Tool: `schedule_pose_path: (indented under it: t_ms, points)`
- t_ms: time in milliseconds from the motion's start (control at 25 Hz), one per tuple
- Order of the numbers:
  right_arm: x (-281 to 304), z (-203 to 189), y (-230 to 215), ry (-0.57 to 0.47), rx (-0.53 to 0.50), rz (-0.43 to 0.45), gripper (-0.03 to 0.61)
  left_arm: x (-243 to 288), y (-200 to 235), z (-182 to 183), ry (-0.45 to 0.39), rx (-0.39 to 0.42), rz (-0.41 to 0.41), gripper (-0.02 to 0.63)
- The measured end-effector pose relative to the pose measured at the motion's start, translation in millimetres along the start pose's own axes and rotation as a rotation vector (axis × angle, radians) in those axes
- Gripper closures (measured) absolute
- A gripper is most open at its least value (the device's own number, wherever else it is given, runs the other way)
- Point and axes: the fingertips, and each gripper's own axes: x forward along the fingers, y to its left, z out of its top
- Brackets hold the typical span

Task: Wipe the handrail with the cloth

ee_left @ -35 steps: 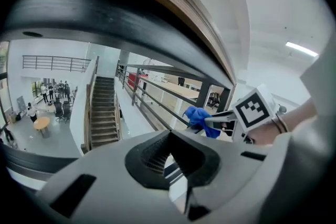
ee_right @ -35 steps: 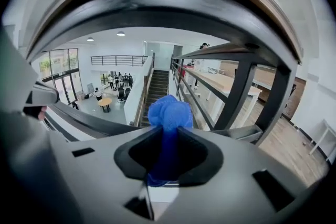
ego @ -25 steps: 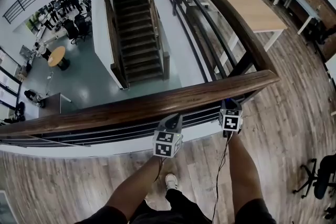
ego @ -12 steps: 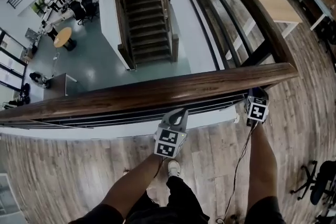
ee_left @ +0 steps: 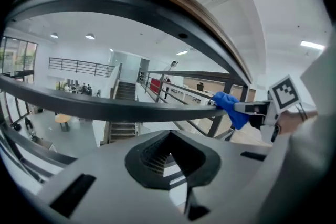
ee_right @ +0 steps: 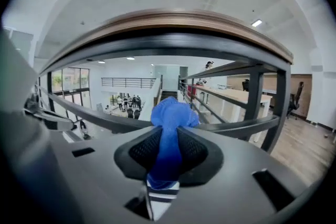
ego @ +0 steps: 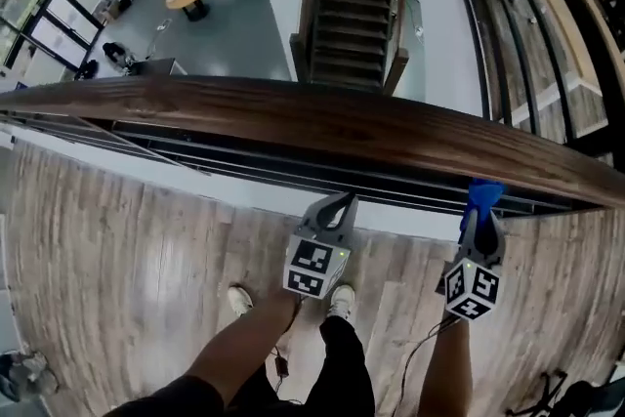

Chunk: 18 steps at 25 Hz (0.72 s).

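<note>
Cloth [ee_right: 168, 128]: blue and bunched, stuck out past the jaw tips. Sat at 4 o'clock in the head view, just under the wooden rail. Contact with the wood could not be told.
Right gripper [ee_right: 168, 153]: pinched the cloth firmly between both jaws and pointed toward 12 o'clock at the railing.
Handrail [ego: 342, 127]: dark brown wood, ran across the head view from 9 o'clock to 4 o'clock.
Metal bars [ego: 293, 173]: dark, lay just under the handrail, closest to the cloth.
Left gripper [ego: 332, 208]: jaws pressed together on nothing. Hung near 6 o'clock, below the bars, well apart from the right gripper on its 9 o'clock side.
Step in hand: judged as the approach, with the cloth not yet on the top of the wood.
Next move: probably called for lifting the cloth toward 12 o'clock onto the rail top, pressing lightly, then sliding it along the wood.
Around: plank floor [ego: 117, 249] underfoot, staircase [ego: 356, 5] far below at 12 o'clock.
</note>
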Motion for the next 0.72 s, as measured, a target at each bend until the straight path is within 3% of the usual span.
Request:
schedule_pose_path:
  t_ms: [320, 560, 720]
  points:
    - [-7, -50, 263, -0.005, 0.034, 0.206, 0.489, -102, 190, -63, -0.034, -0.070, 0.133, 0.609]
    - [7, -64, 448, 0.053, 0.028, 0.361, 0.489, -187, 324, -81, -0.053, -0.100, 0.262, 0.609]
    - [34, -67, 590, 0.045, -0.029, 0.459, 0.489, -241, 428, -83, -0.083, -0.148, 0.284, 0.609]
